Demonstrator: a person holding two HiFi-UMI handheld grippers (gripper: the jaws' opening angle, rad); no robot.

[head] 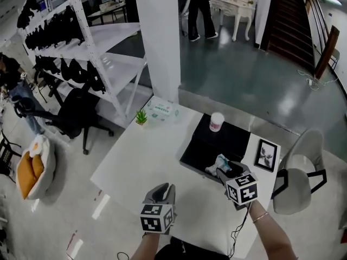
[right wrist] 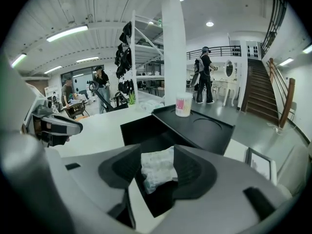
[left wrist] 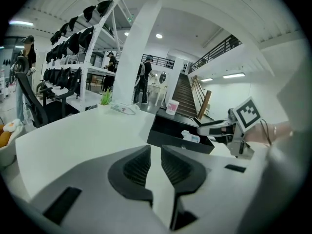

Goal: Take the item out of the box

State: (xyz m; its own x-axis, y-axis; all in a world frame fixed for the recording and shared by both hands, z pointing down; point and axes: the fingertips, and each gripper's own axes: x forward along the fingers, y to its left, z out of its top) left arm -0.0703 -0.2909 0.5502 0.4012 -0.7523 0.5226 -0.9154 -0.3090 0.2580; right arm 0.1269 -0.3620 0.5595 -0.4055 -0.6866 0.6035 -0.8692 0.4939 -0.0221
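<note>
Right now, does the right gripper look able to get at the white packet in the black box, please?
Probably yes. The right gripper is at the open box with its jaws apart, and the white packet lies uncovered in line with them. The lid is folded back; nothing seems to block it.

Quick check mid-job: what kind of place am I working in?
Probably an open-plan workshop or lab hall, not a home: a tall white shelving rack loaded with dark gear, a staircase to an upper level, and an office chair on a bare polished floor.
</note>
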